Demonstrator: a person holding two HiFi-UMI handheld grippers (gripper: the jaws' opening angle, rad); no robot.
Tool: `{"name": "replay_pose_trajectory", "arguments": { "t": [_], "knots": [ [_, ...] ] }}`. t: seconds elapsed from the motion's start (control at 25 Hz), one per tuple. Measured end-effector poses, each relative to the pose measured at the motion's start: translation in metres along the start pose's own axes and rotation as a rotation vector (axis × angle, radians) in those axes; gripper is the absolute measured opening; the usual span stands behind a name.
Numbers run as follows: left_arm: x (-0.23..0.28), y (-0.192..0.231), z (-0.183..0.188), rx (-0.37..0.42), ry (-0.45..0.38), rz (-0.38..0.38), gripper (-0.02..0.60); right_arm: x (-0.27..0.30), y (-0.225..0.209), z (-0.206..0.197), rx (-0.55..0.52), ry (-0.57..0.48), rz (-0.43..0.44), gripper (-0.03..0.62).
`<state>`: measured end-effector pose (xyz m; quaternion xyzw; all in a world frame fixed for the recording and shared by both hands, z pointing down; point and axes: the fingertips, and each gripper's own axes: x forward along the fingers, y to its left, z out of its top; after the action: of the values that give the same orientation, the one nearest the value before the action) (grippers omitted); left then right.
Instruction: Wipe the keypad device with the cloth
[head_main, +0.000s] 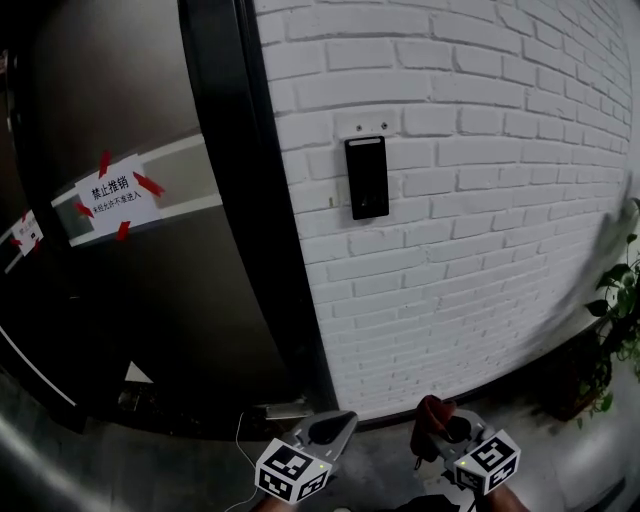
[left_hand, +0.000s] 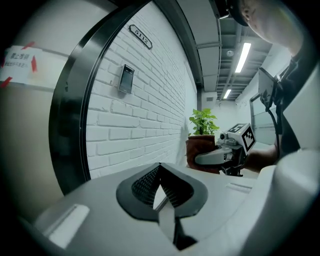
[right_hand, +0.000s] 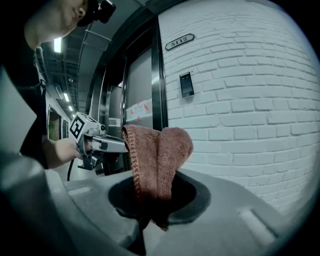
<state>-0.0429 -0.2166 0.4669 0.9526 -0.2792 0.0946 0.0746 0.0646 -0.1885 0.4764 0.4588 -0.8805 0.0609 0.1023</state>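
Two grippers sit low: the right gripper clamps a brown cloth sticking out past its jaws, the left gripper beside it is clenched empty, and the keypad device hangs well ahead on the white brick wall.

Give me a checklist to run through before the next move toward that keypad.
1. Cloth gripped by right gripper: ok, jaws shut on it.
2. Left gripper free: ok, shut on nothing.
3. Keypad unobstructed on the wall: ok.
4. Cloth at the keypad: not ok, held far below it.
5. Cloth damp or dry: cannot tell.
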Motion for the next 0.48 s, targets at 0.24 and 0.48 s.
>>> {"name": "replay_pose_trajectory", "arguments": {
  "t": [0.24, 0.48],
  "knots": [
    [0.013, 0.020, 0.012, -0.008, -0.030, 0.012, 0.017, 0.022, -0.007, 0.014, -0.056, 0.007, 0.026, 0.055],
    [0.036, 0.012, 0.018, -0.032, -0.041, 0.058, 0.017, 0.027, -0.028, 0.027, -0.115, 0.005, 0.104, 0.055]
  ]
}}
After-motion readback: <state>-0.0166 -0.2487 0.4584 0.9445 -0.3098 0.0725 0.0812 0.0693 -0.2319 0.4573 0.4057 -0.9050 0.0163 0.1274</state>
